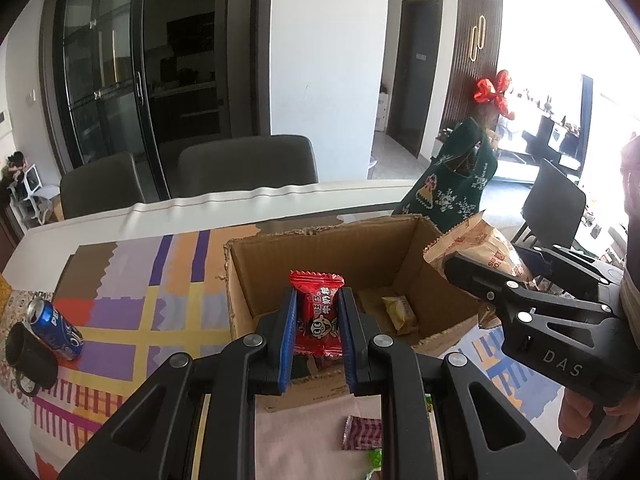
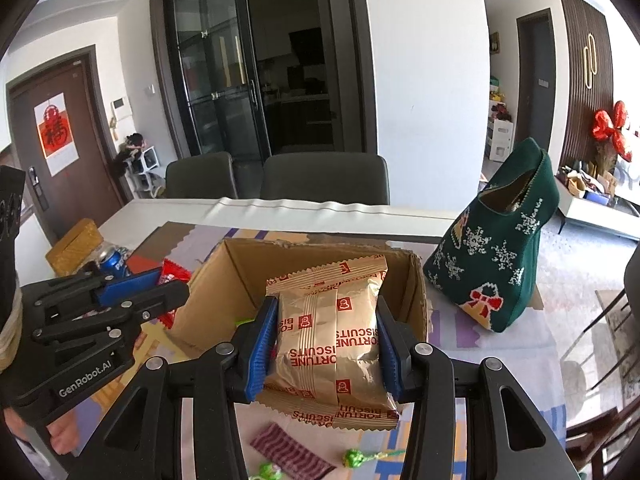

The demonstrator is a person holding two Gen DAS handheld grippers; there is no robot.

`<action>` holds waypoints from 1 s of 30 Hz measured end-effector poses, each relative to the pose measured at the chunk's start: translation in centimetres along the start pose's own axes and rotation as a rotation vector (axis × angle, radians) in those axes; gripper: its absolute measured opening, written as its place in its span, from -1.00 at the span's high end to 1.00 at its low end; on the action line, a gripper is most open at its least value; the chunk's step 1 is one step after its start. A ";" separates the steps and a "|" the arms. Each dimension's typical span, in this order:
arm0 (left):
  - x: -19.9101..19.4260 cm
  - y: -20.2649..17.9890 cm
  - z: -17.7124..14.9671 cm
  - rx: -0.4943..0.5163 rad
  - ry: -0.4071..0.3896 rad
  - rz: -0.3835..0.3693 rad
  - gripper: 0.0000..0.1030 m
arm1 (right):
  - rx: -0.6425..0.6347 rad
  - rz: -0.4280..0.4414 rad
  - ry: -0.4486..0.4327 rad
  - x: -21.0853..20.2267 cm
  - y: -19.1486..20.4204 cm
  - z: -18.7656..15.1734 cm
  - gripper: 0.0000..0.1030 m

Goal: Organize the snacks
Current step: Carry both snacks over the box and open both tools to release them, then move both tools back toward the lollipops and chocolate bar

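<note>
Left wrist view: left gripper (image 1: 318, 320) has its jaws closed narrow on a red candy packet (image 1: 319, 312), held upright w/ the top crimp above the blue pads. Packet sits over the near wall of the cardboard box (image 1: 256, 276), approx. above the opening. One pale wrapped snack (image 1: 398, 312) lies on the box floor. Right gripper (image 1: 486, 276) enters from the right, carrying its own pack over the box's right rim. A blue soda can (image 1: 54, 328) lies on its side on the patterned mat (image 1: 132, 312), well apart from the box. Right wrist view: right gripper (image 2: 326, 344) has its jaws set wide on a gold biscuit pack (image 2: 330, 340), clamped by its side edges, just short of the box (image 2: 240, 276). Box contents mostly hidden behind the pack; a green item inside, prob. another sweet. A striped wrapper (image 2: 292, 454) and green candies (image 2: 354, 458) lie loose on the mat near the camera; a green knit stocking (image 2: 504, 264) stands right of the box. Step in hand: transfer of both snacks into the box. Next move req.: advance each gripper until its load clears the rim, then part the jaws; stagger the two releases to avoid gripper contact over the opening.
</note>
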State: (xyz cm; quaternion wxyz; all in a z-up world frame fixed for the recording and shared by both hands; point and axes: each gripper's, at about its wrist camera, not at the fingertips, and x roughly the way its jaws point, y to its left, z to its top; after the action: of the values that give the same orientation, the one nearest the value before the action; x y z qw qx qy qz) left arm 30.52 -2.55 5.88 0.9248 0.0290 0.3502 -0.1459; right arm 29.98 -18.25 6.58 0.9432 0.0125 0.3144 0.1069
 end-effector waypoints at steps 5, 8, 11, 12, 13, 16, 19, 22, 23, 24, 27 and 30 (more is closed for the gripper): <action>1.2 0.5 0.3 -0.011 0.018 0.000 0.59 | 0.002 0.000 0.014 1.3 -0.2 0.4 0.10; 1.8 0.7 0.5 -0.016 0.026 0.000 0.59 | 0.000 0.000 0.020 2.0 -0.2 0.5 0.10; 2.3 0.8 0.7 -0.015 0.033 0.003 0.59 | -0.003 0.002 0.026 2.6 -0.2 0.7 0.10; 2.4 0.8 0.7 -0.015 0.034 0.007 0.58 | -0.004 0.002 0.027 2.8 -0.2 0.7 0.10; 2.5 0.8 0.7 -0.014 0.031 0.019 0.46 | -0.005 0.002 0.030 3.0 -0.2 0.7 0.09; 2.1 0.5 0.4 0.010 0.006 0.055 0.02 | -0.009 -0.009 0.029 3.4 -0.2 0.8 -0.20; 1.7 0.3 0.1 0.010 0.002 0.061 0.02 | -0.014 -0.019 0.021 3.3 -0.3 0.5 -0.26; 1.2 0.3 -0.5 0.001 0.004 0.053 0.01 | -0.031 -0.035 0.017 2.8 -0.3 0.1 -0.26; 1.0 0.2 -0.7 0.001 0.002 0.055 0.01 | -0.037 -0.034 0.008 2.4 -0.2 -0.1 -0.26; 0.7 0.1 -1.0 0.002 0.001 0.059 0.01 | -0.046 -0.039 0.003 2.0 -0.1 -0.4 -0.26; 0.0 -0.4 -1.8 0.007 0.001 0.054 0.01 | -0.079 -0.060 -0.011 1.0 0.1 -1.1 -0.26; -0.8 -1.1 -2.6 0.027 -0.001 0.054 0.00 | -0.093 -0.058 -0.012 0.2 0.2 -1.9 -0.26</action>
State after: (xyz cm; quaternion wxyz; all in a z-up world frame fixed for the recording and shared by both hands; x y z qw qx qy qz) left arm 27.97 -3.04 4.46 0.9282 0.0507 0.3466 -0.1254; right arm 28.96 -18.08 4.96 0.9474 -0.0400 0.3034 0.0941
